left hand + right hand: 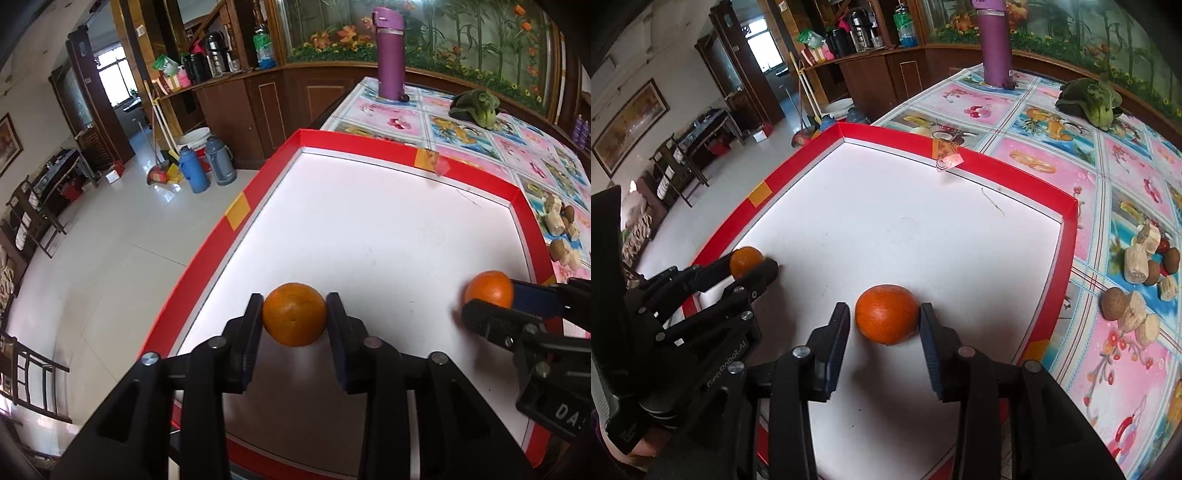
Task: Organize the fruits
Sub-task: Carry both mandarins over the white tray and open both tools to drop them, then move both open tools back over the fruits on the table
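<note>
A wide white tray with a red rim (354, 142) lies on the table. My left gripper (294, 297) is shut on an orange (294, 321) near the tray's front left; both pads touch the fruit. In the right wrist view, this left gripper (753, 260) and its orange (744, 258) show by the left rim (738, 221). My right gripper (884, 305) stands open around a second orange (886, 314), which rests on the tray floor. Its right pad touches the fruit and a thin gap shows at the left pad. In the left wrist view, the right gripper (491, 297) and that orange (487, 286) sit at the front right.
A flowered tablecloth (1052, 166) covers the table beyond and right of the tray. On it stand a purple bottle (389, 55), a leafy green vegetable (476, 105) and several brown and pale chunks (1137, 266). Left of the tray the table ends above the tiled floor (110, 258).
</note>
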A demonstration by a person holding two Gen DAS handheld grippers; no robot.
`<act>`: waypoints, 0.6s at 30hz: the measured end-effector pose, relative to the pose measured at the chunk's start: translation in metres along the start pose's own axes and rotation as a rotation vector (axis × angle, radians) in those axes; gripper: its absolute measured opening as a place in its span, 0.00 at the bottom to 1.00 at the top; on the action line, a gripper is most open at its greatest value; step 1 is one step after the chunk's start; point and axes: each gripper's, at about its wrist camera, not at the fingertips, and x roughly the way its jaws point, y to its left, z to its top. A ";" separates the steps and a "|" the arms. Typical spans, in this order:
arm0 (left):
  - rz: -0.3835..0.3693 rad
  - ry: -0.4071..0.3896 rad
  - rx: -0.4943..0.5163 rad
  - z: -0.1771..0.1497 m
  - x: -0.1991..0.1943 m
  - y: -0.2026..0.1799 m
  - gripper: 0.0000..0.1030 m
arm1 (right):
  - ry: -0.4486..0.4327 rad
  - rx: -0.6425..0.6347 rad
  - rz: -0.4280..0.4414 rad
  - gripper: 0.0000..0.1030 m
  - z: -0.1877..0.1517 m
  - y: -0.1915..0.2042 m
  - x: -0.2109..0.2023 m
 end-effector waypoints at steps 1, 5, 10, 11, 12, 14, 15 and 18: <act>0.028 -0.011 0.002 -0.001 -0.004 0.001 0.56 | -0.006 -0.008 -0.011 0.45 -0.001 0.001 -0.004; 0.081 -0.086 0.019 0.001 -0.023 0.001 0.71 | -0.081 -0.029 -0.039 0.54 -0.003 -0.001 -0.027; 0.088 -0.156 0.038 0.006 -0.052 -0.007 0.72 | -0.172 -0.024 -0.070 0.58 -0.006 -0.009 -0.061; 0.086 -0.167 0.043 0.007 -0.057 -0.009 0.72 | -0.190 -0.020 -0.076 0.59 -0.008 -0.012 -0.068; 0.081 -0.179 0.048 0.007 -0.062 -0.012 0.72 | -0.206 -0.015 -0.081 0.59 -0.009 -0.014 -0.074; 0.071 -0.198 0.061 0.009 -0.072 -0.019 0.72 | -0.233 -0.004 -0.092 0.59 -0.013 -0.020 -0.087; 0.067 -0.208 0.066 0.010 -0.077 -0.022 0.72 | -0.244 0.002 -0.099 0.59 -0.014 -0.023 -0.093; 0.049 -0.233 0.084 0.012 -0.089 -0.034 0.72 | -0.273 0.020 -0.122 0.60 -0.022 -0.035 -0.111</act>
